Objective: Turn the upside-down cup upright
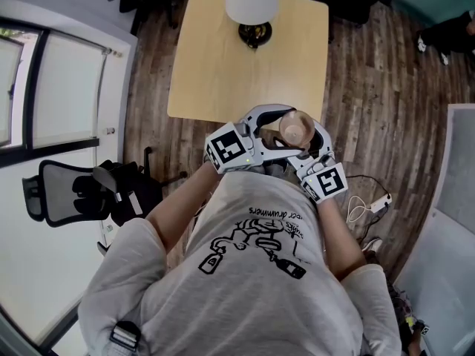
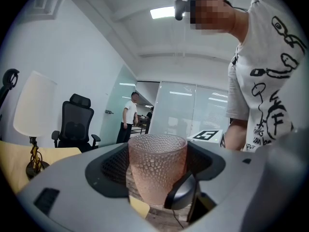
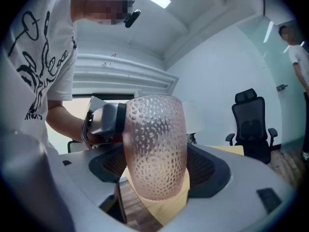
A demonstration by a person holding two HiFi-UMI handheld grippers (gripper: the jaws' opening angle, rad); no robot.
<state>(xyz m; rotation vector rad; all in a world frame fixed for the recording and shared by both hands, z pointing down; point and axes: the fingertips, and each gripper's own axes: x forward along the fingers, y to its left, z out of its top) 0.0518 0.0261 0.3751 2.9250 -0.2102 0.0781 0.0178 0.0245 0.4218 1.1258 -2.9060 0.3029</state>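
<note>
T-shirt print [image 1: 256,245]: upside-down word "drummers" legible in head view; remaining lettering unreadable.

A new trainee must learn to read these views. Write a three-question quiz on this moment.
1. True or false: the cup stands on the table.
2. What stands on the table? A) a lamp B) a laptop C) a bowl
3. Fill in: in both gripper views the cup's wide mouth faces ___.

Key:
1. False. It is held in the air between the left gripper and the right gripper.
2. A.
3. Up.
</note>
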